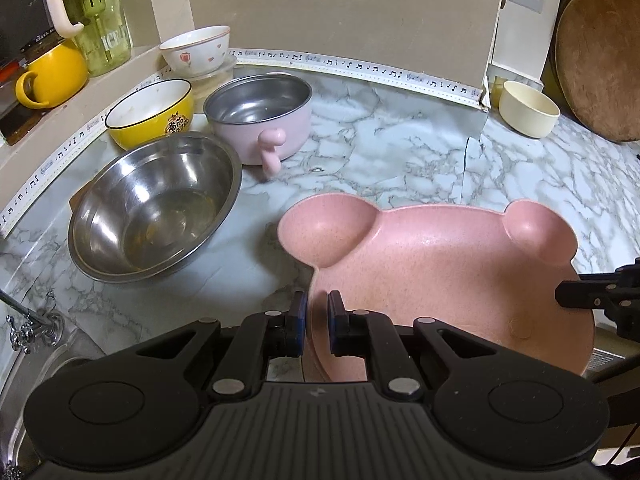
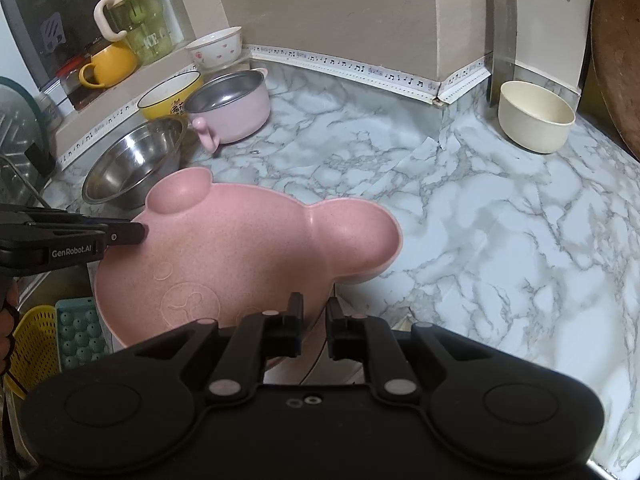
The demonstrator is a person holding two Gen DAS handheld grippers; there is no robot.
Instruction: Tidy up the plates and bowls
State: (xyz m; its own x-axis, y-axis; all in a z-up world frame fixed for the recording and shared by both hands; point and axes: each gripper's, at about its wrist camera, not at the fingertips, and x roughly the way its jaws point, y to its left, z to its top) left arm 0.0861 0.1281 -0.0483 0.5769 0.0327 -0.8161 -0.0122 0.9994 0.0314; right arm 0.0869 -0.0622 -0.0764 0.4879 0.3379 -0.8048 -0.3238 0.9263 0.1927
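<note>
A pink bear-shaped plate point(image 1: 440, 272) is held above the marble counter's front edge; it also shows in the right wrist view point(image 2: 248, 248). My left gripper point(image 1: 317, 322) is shut on the plate's left rim. My right gripper point(image 2: 314, 320) is shut on the plate's near rim, and shows at the right edge of the left wrist view point(image 1: 576, 294). A steel bowl point(image 1: 156, 204), a pink steel-lined bowl with a handle point(image 1: 260, 116), a yellow bowl point(image 1: 150, 114) and a white flowered bowl point(image 1: 196, 50) stand at the back left. A cream bowl point(image 1: 528, 108) stands at the back right.
A yellow mug point(image 1: 52, 74) and a green bottle point(image 1: 96, 20) stand on the left ledge. A round wooden board point(image 1: 600, 60) leans at the far right. A sink with a tap point(image 1: 28, 328) lies at the near left. A yellow basket point(image 2: 34, 344) and teal tray point(image 2: 80, 332) lie below.
</note>
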